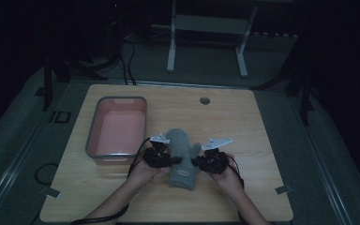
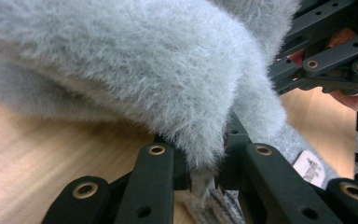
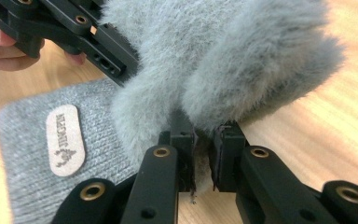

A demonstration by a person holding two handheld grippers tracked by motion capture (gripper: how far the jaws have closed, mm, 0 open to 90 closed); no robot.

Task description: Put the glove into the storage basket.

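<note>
**Ana:** Mitten, grey and fuzzy with a knitted cuff (image 1: 182, 157) — where does it lie?

**Ben:** Near the middle of the light wooden worktop (image 1: 243, 122), a little toward the person's edge. Its rounded fingertip end points to twelve o'clock, the cuff to six, the thumb to about two. On the cuff sits a small pale oval label (image 3: 65, 140).

**Ana:** And the left gripper (image 1: 165, 157)?

**Ben:** At the mitten's nine o'clock side. In the left gripper view its black jaws are closed on a fold of the fuzzy edge, fur bulging over the pads.

**Ana:** The right gripper (image 1: 201, 161)?

**Ben:** At three o'clock, just under the thumb. In the right gripper view its jaws pinch the fluffy edge as well, with a tuft squeezed between the pads.

**Ana:** Is the mitten flat on the wood?

**Ben:** The cuff lies on it; whether the furry part is clear of the wood I cannot tell.

**Ana:** Anything else there?

**Ben:** A rectangular grey-rimmed tray with a pink inside (image 1: 92, 136) at about ten o'clock from the mitten, near but apart from it.
</note>
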